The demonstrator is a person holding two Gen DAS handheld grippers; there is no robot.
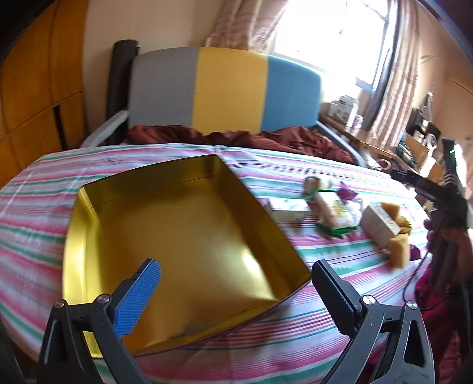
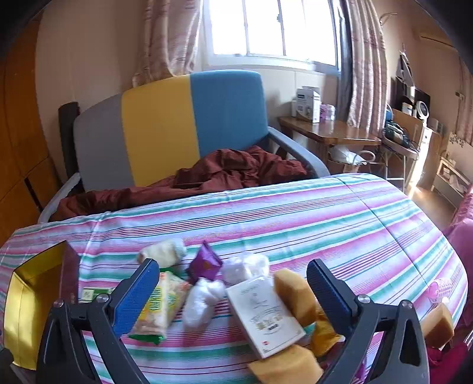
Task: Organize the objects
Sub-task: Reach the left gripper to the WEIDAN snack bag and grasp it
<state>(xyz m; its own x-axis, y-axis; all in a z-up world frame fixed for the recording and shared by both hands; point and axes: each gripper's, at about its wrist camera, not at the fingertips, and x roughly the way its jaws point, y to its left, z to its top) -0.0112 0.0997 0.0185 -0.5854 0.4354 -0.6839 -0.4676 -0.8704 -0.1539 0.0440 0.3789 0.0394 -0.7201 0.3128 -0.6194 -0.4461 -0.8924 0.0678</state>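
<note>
The left gripper [image 1: 236, 295] hangs spread wide with nothing between its fingers, just above the near corner of the tin [image 1: 88, 236], an open gold-lined box lying on the striped cloth [image 1: 35, 212]. The tin holds nothing that can be seen.

The right gripper [image 2: 233, 292] is likewise spread and empty, hovering over a loose heap of small goods to the right of the tin. Nearest it lie a white carton [image 2: 263, 316], tilted and resting on yellow sponges [image 2: 295, 295]; four sponge blocks show in the right view, two under or beside the carton, one at the near edge, one well apart at the right. Left of the carton lies a white wad [image 2: 198, 304], and beside that a green-and-yellow snack pack [image 2: 162, 301], partly hidden behind the gripper's blue finger. Behind these sit a purple sachet [image 2: 205, 263], a second white wad [image 2: 245, 267] and a pale roll [image 2: 164, 251]. A small green box [image 2: 91, 292] lies just beside the tin's wall.

The cloth, striped in pink, green and white, covers the whole table. Beyond its far edge stands a chair [image 2: 189, 118] with a back of grey, yellow and blue panels, with a dark red blanket [image 2: 236, 168] crumpled on the seat. Farther off are a wooden side table [image 2: 325, 133], curtains and a bright window [image 2: 275, 26].
</note>
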